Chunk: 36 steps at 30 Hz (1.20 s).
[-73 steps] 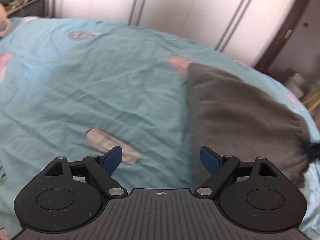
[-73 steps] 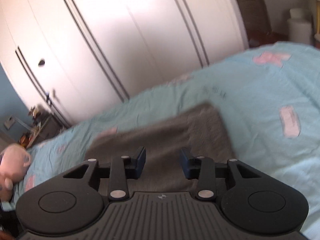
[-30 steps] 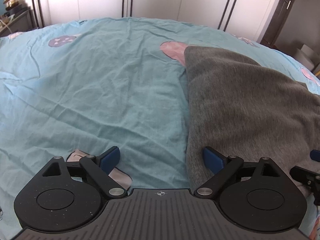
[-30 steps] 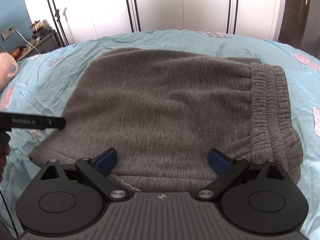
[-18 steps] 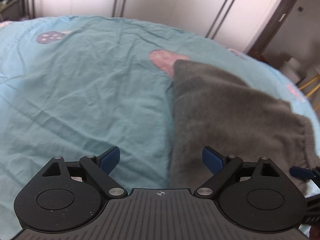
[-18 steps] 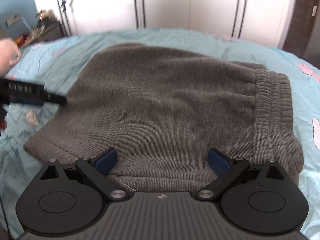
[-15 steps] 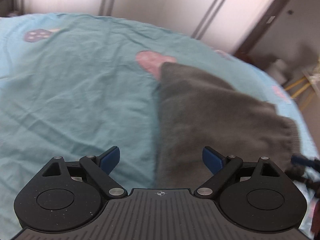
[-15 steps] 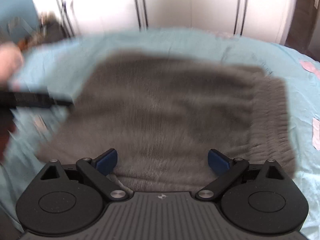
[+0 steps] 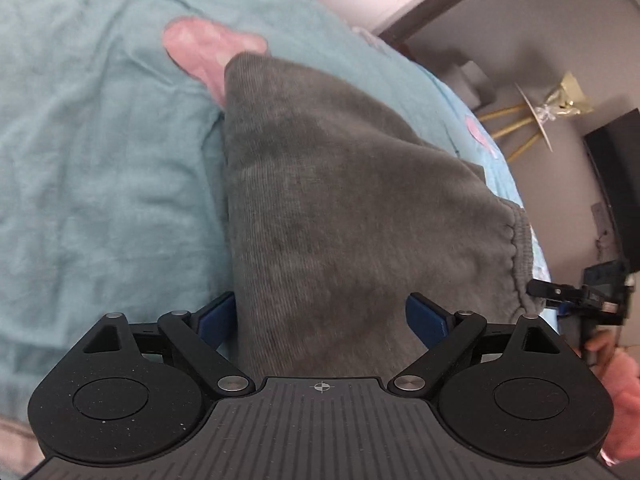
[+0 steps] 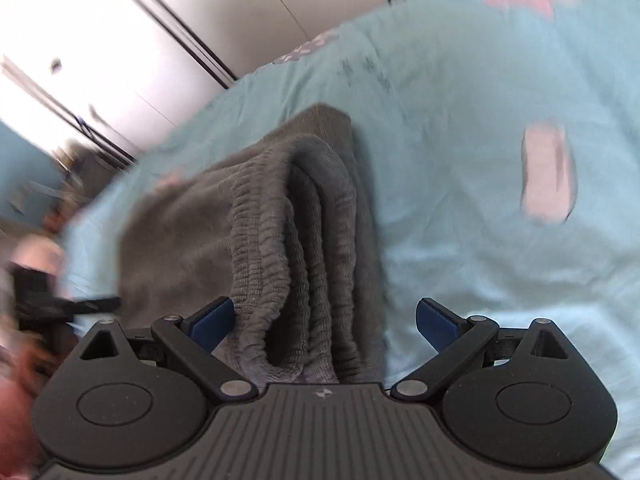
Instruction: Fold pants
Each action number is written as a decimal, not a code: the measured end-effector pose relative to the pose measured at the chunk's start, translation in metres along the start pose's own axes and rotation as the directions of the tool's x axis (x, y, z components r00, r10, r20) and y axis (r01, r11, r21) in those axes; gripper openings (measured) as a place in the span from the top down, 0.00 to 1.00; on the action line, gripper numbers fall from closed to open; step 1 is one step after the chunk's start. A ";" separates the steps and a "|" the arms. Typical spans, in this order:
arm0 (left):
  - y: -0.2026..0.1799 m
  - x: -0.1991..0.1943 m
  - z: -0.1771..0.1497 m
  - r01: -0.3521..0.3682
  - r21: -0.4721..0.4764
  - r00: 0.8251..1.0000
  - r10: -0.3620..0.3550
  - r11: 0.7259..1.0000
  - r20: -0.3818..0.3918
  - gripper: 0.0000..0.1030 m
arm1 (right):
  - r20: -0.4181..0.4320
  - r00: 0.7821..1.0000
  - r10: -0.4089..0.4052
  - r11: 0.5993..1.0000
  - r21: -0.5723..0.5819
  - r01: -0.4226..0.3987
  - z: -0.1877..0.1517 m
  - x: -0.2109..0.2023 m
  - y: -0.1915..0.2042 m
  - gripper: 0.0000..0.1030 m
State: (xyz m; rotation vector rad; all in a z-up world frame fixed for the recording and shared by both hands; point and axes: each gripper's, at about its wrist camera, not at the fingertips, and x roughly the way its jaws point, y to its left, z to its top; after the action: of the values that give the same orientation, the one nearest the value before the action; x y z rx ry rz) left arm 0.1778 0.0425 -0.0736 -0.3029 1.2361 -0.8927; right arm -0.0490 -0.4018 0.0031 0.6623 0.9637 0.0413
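The folded grey pants [image 9: 340,200] lie on the bed's turquoise sheet [image 9: 100,160], a compact stack whose long axis runs from the near edge of the bed away toward the white wardrobe doors [image 10: 132,40]. In the right wrist view the ribbed elastic waistband [image 10: 296,240] forms the stack's right side, its doubled layers running lengthwise away from the camera. The left gripper [image 9: 326,316] hovers at the near end of the stack with its blue fingers [image 9: 426,314] spread wide, holding nothing. The right gripper [image 10: 324,318] sits at the waistband end, its fingers [image 10: 436,320] likewise wide apart and empty. A pink printed patch [image 9: 208,50] on the sheet peeks out beside the stack's far corner.
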 end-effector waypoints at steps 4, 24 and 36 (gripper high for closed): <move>0.009 0.007 0.009 0.112 -0.023 0.993 -0.113 0.993 -0.043 0.07 | -0.040 0.992 0.121 0.990 0.073 -0.118 -0.001 0.022 -0.024 0.05; -0.024 0.047 0.009 0.095 -0.042 0.994 -0.097 0.995 -0.045 0.20 | -0.028 0.985 0.173 0.983 0.062 -0.171 0.003 0.069 0.014 0.31; -0.021 0.059 0.017 0.133 -0.091 0.990 -0.137 0.987 -0.040 0.06 | 0.021 0.966 0.257 0.963 0.077 -0.258 -0.002 0.077 0.003 0.05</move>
State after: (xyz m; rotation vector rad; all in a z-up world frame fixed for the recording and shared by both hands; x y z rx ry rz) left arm 0.1876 -0.0181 -0.0948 -0.4434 1.3121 -0.9674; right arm -0.0047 -0.3739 -0.0529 0.8580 0.8670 0.2304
